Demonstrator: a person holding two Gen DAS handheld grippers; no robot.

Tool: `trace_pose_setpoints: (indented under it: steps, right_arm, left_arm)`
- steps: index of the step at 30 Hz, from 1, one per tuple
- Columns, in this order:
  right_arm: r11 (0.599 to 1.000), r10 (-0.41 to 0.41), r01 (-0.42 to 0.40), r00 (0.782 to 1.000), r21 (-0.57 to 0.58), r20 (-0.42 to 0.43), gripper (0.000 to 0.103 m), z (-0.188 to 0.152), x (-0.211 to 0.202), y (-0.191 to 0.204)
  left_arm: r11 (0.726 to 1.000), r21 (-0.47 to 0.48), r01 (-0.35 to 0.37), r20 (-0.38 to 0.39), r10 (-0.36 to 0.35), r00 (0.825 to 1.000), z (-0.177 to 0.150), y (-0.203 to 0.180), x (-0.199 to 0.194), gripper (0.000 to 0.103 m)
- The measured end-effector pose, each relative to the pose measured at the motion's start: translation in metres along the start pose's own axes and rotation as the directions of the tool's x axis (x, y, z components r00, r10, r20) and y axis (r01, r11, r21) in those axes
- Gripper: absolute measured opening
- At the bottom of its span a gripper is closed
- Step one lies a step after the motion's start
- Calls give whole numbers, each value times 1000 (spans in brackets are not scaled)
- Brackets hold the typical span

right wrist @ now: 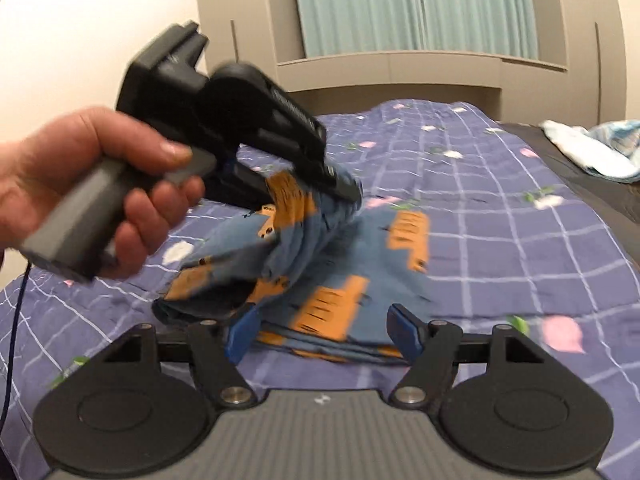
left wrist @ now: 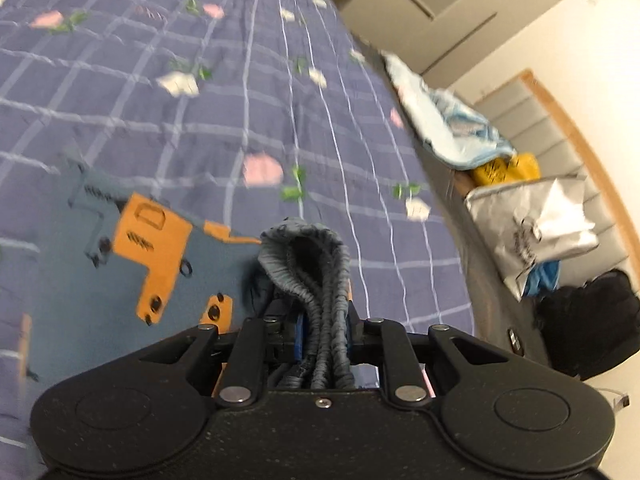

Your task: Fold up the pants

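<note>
Blue pants [right wrist: 328,264] with orange digger prints lie partly bunched on a checked purple quilt [right wrist: 500,220]. My left gripper [left wrist: 324,332] is shut on the pants' gathered elastic waistband [left wrist: 308,248], which sticks up between its fingers. The rest of the pants [left wrist: 120,260] trails to the left on the quilt [left wrist: 200,100]. In the right wrist view a hand [right wrist: 100,184] holds the left gripper [right wrist: 344,192], lifting one end of the cloth. My right gripper [right wrist: 324,332] stands open just above the near folded edge, its blue pads [right wrist: 244,332] clear of the fabric.
A light blue cloth [left wrist: 448,120] [right wrist: 592,148] lies at the bed's right edge. Beside the bed are a yellow item [left wrist: 508,168], a silver bag [left wrist: 536,224] and a black bag [left wrist: 592,320]. A wardrobe with a curtain [right wrist: 400,8] stands beyond the bed.
</note>
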State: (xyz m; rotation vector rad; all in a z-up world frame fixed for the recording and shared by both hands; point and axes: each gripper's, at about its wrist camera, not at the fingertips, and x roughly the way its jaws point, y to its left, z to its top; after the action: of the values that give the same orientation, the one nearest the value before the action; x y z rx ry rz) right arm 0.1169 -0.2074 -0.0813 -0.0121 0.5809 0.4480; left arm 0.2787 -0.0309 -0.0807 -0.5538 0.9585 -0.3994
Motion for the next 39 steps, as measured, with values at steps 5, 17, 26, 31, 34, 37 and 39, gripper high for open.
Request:
trace_pose_setpoints:
  steps: [5,17,26,31,34,37,39]
  right_arm:
    - [999,-5,5,1000,40,-5,76,-7,-5,-18]
    - [998,-41,43,996,-34,76,79,24,31,-30]
    - [962,-165,185,980,-203,114,82,31,55,-30]
    - [963,37,-7,994,-269,106,87,76,87,-6]
    - [911,104,-101,994,-400,-14,85,97,143,16]
    - [883,88,-163,979,-439,-186,76,101,200,23]
    - [858,-49,-28,990,-514,-136,75,99,215,22]
  left_arm:
    - [999,37,-38,-26,39,999,-10,-18,27,72]
    - [980,38,-195,147,187,971,-25,63,-80,95]
    - [946,153,-285,140,265,954,-83,90,-99,91]
    - [960,153,-236,88,225,970,-91,86,-84,90]
    - [949,203,-243,93,229,969,-106,76,-78,91]
    - [929,263,-260,97,242,965,-114,67,-74,92]
    - [922,278,-269,114,246,963,-115,66,-80,87]
